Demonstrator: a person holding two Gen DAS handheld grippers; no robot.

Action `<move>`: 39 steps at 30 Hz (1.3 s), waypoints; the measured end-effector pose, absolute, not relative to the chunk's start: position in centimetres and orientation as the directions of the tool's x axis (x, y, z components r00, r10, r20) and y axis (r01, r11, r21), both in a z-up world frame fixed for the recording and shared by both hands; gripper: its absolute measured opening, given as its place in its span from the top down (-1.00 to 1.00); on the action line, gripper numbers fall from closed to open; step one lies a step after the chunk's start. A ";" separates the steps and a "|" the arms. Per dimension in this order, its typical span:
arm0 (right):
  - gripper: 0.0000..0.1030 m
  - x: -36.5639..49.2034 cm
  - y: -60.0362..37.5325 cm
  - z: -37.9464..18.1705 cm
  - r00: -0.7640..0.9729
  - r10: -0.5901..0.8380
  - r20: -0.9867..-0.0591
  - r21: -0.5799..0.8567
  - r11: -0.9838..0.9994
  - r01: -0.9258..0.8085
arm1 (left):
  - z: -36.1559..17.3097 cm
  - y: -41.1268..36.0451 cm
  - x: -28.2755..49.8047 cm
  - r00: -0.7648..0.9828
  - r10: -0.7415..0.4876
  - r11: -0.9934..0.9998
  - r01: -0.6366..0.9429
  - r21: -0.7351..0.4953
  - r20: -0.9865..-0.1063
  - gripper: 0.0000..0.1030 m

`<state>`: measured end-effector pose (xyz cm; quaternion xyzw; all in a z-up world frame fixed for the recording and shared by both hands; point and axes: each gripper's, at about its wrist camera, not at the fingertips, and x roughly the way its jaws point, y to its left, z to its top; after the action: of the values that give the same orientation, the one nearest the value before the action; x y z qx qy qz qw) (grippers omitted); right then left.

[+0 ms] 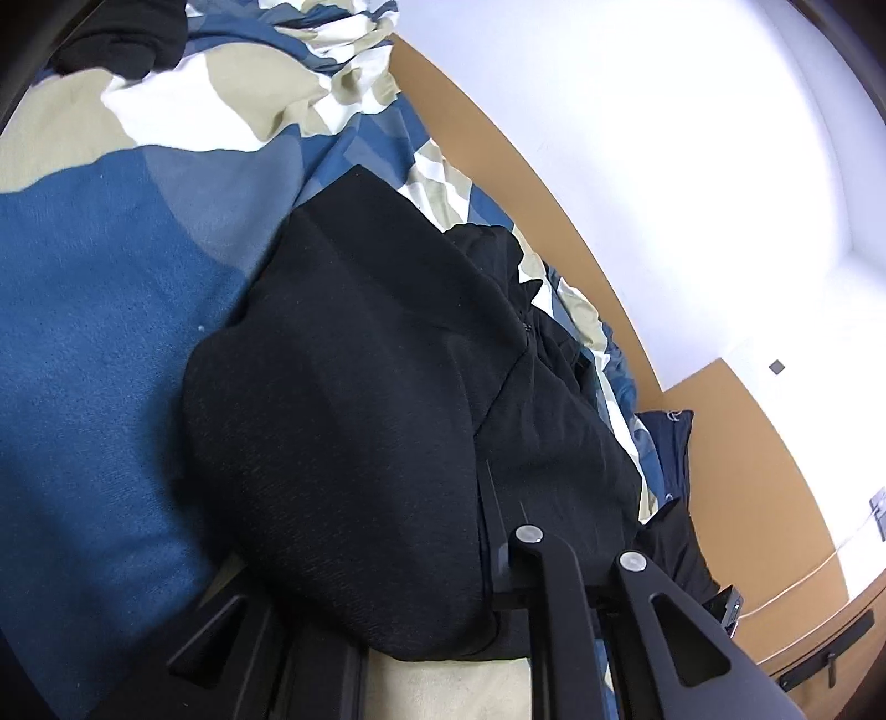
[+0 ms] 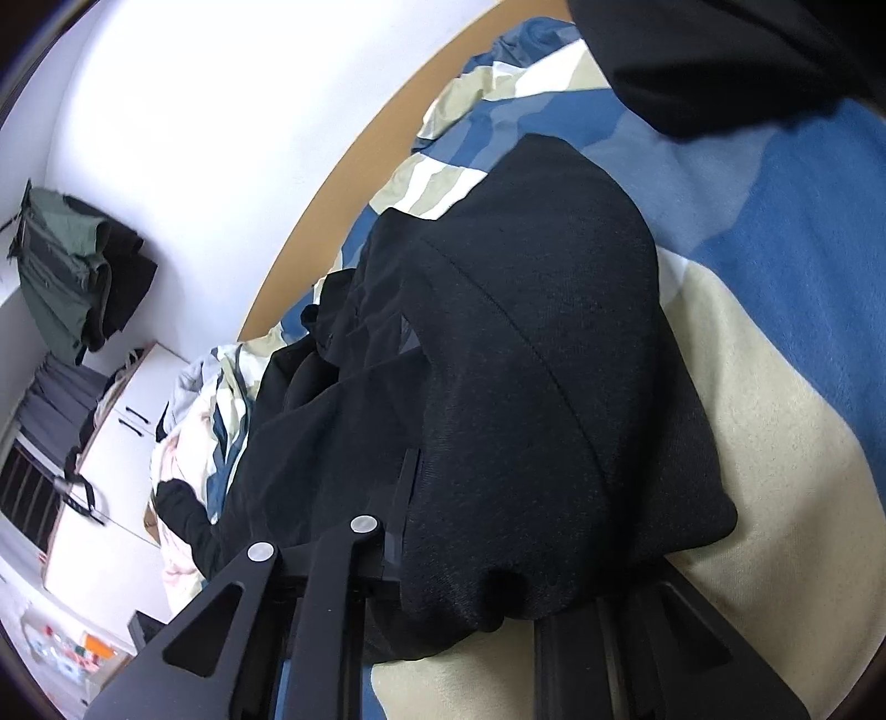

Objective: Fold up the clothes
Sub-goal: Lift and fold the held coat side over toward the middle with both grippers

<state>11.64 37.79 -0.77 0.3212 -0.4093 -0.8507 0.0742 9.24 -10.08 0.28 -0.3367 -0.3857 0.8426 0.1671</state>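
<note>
The black garment (image 1: 354, 399) lay bunched on the bed, on the blue, beige and white patterned duvet (image 1: 111, 332), and it draped over the front of both my tools. In the right wrist view the same black garment (image 2: 531, 354) showed a diagonal seam across its thick upper layer, with thinner, crumpled black fabric spilling toward the wall side.

My left gripper (image 1: 437, 559) sat low against the bedding, tilted, its fingers pushed in under the cloth; only one finger (image 1: 495, 498) showed as a narrow edge running into the fold, the other was buried. I could not tell whether it was pinched on the fabric or standing apart. My right gripper (image 2: 459, 548) lay the same way, mirrored: one finger (image 2: 407, 493) visible along the cloth, the other hidden beneath the heap, so its grip was equally unclear.

No containers held anything near the work. Another dark piece of clothing (image 1: 122, 39) rested farther up the duvet, well apart from the first.

On the wall side, the garment's loose edge ran close to the tan headboard panel (image 1: 554, 183), with little free bedding between. The opposite side offered a broad open stretch of duvet. Beyond the bed, a white cabinet (image 2: 111, 471) stood, with a green jacket (image 2: 61, 260) hanging on the wall above it.
</note>
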 end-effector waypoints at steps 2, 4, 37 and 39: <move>0.65 10.9 37.8 -0.9 -0.777 -0.392 -0.493 0.739 -0.659 -0.137 | -0.2 -10.3 8.7 -0.709 0.556 -0.627 -0.014 -0.779 -0.434 0.73; 0.65 10.0 37.8 -1.1 -0.771 -0.393 -0.502 0.731 -0.668 -0.136 | -0.6 -10.5 7.9 -0.706 0.564 -0.615 -0.012 -0.788 -0.429 0.73; 0.60 15.5 36.7 8.6 -0.733 -0.307 -0.607 0.520 -0.851 -0.075 | 6.5 -13.2 12.9 -0.590 0.660 -0.620 -0.078 -0.781 -0.465 0.80; 0.56 13.4 37.3 8.6 -0.731 -0.294 -0.616 0.523 -0.847 -0.100 | 7.2 -13.2 11.0 -0.585 0.654 -0.624 -0.062 -0.779 -0.478 0.78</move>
<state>13.36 37.25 8.56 0.3629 -0.2715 -0.8897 0.0544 11.03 -13.20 7.21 -0.3978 -0.3726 0.8086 0.2214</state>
